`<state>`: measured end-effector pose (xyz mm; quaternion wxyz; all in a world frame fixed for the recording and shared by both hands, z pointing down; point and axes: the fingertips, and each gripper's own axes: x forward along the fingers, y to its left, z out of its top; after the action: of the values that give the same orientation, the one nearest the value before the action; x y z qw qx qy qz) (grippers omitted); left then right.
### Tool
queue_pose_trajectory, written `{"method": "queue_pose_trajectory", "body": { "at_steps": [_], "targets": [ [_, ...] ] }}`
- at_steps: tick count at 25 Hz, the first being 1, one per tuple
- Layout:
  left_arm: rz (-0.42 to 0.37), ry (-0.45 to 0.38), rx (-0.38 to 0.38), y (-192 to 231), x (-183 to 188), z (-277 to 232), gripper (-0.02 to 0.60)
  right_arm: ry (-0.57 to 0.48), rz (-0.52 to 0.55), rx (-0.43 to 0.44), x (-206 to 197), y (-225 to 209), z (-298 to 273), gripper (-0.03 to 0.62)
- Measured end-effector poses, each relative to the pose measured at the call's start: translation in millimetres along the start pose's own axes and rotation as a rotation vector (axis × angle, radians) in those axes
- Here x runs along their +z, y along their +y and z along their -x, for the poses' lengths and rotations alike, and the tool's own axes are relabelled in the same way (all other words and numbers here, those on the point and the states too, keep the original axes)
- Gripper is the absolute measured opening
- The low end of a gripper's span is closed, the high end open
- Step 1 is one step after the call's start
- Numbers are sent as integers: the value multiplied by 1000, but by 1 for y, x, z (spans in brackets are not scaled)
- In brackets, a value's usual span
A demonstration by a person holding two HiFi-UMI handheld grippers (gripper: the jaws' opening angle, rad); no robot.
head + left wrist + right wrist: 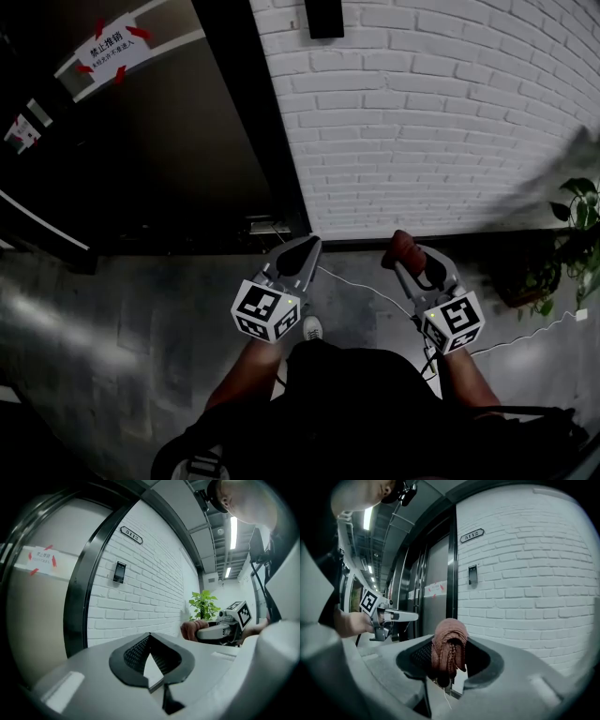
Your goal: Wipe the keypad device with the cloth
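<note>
The keypad device [325, 17] is a small black box high on the white brick wall, also seen in the left gripper view [119, 572] and the right gripper view [473, 574]. My right gripper [412, 258] is shut on a bunched reddish-brown cloth [401, 246], which hangs out of the jaws [449, 651]. My left gripper [305, 246] is beside it, jaws closed to a point with nothing between them [149, 637]. Both grippers are held low, well below the keypad and a short way off the wall.
A dark door [141, 141] with a red-taped notice [108, 47] stands left of the wall. A room number plate [131, 534] hangs above the keypad. A potted plant [577, 234] stands at the right. A white cable [375, 291] runs across the grey floor.
</note>
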<state>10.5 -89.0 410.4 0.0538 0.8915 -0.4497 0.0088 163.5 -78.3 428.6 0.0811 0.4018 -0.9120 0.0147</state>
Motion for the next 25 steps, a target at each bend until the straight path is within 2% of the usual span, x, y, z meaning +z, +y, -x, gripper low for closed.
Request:
{"method": "queue_pose_trajectory", "body": {
  "at_steps": [4,9,13,25],
  "targets": [
    [-8,-21,2,-16,7,-2,15,-11,9,11,-3,1,16,147],
    [-1,16,-6,-38,-11,2,15,3,-19,15,-20,3,29,147],
    [2,12,-7,-50,-12,6,15,16,-13,30,-27,6,35,147],
    [-18,-12,12,-54,-9,14,15,1,1,31,-26,16,43,147]
  ]
}}
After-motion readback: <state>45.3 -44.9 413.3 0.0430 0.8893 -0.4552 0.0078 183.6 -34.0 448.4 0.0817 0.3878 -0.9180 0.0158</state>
